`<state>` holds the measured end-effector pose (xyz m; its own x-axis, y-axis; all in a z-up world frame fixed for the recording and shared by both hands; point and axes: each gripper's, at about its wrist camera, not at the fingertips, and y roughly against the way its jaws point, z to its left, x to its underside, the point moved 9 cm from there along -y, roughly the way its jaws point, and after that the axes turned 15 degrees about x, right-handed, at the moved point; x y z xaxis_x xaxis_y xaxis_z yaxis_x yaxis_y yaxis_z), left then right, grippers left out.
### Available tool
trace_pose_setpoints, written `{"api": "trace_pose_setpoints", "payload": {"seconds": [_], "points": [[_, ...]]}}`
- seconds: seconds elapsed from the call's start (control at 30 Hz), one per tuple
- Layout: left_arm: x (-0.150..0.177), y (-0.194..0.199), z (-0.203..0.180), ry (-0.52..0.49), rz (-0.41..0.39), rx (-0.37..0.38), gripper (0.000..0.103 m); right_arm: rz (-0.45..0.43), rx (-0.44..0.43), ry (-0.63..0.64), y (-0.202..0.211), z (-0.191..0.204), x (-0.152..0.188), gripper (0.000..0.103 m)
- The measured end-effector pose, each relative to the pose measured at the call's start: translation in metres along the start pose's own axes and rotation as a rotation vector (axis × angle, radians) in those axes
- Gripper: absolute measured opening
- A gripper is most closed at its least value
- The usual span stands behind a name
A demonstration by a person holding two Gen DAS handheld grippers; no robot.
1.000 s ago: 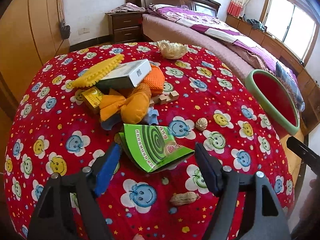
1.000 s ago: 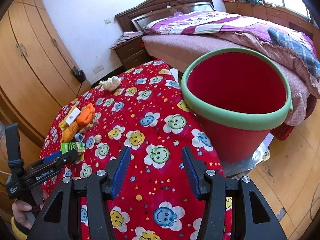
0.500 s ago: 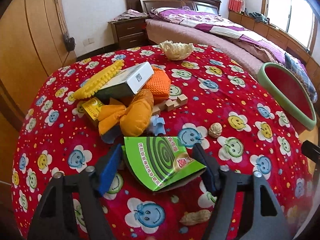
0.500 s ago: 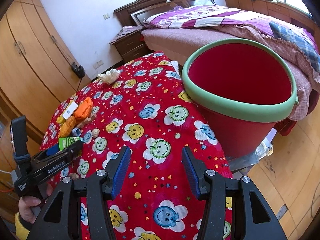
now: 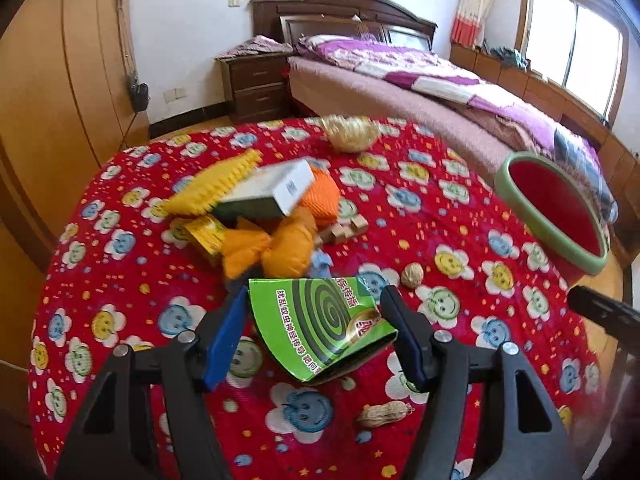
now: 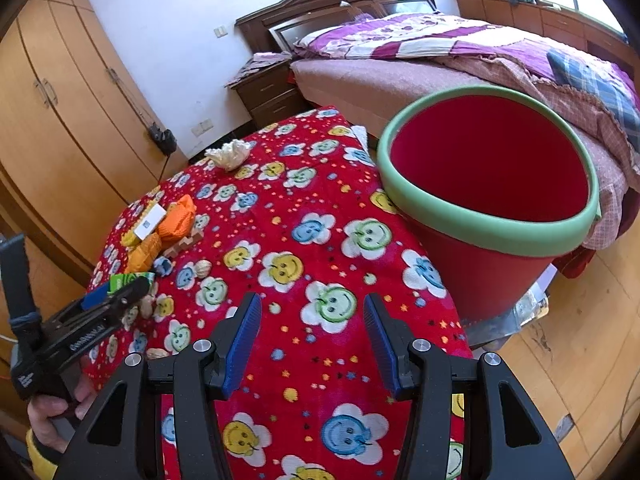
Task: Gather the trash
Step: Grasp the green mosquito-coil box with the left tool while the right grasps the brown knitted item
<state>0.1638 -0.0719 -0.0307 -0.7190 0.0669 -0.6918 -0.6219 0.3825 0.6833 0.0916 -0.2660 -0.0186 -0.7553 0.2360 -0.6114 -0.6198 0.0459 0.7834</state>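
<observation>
Jaws of the left gripper clamp the green box; the right gripper gapes empty.

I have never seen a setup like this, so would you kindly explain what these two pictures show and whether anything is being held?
There is no robot: a person holds a two-fingered claw in each hand, each with a camera looking along its fingers. The left claw is shut on a green mosquito-coil box, raised off the red flowered tablecloth. The right claw is open and empty, near the red bin. A pile of packaging, a walnut and a peanut still lie on the cloth.
</observation>
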Motion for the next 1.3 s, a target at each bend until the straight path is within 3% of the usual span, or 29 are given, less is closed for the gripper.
{"api": "trace_pose_setpoints", "payload": {"seconds": [0.3, 0.7, 1.17, 1.2, 1.3], "points": [[-0.026, 0.034, 0.052, 0.092, -0.082, -0.075, 0.068, -0.03, -0.039, 0.082, 0.009, 0.046, -0.016, 0.055], [-0.016, 0.044, 0.125, 0.208, -0.097, -0.18, 0.068, 0.003, -0.102, 0.231, -0.008, 0.136, -0.022, 0.055], [-0.003, 0.036, 0.145, 0.249, -0.106, -0.164, 0.068, 0.064, -0.146, 0.308, -0.055, 0.222, -0.019, 0.054], [-0.003, 0.036, 0.146, 0.252, -0.106, -0.161, 0.068, 0.073, -0.147, 0.308, -0.059, 0.224, -0.018, 0.054], [-0.002, 0.034, 0.147, 0.253, -0.106, -0.154, 0.068, 0.096, -0.154, 0.307, -0.071, 0.229, -0.014, 0.037]]}}
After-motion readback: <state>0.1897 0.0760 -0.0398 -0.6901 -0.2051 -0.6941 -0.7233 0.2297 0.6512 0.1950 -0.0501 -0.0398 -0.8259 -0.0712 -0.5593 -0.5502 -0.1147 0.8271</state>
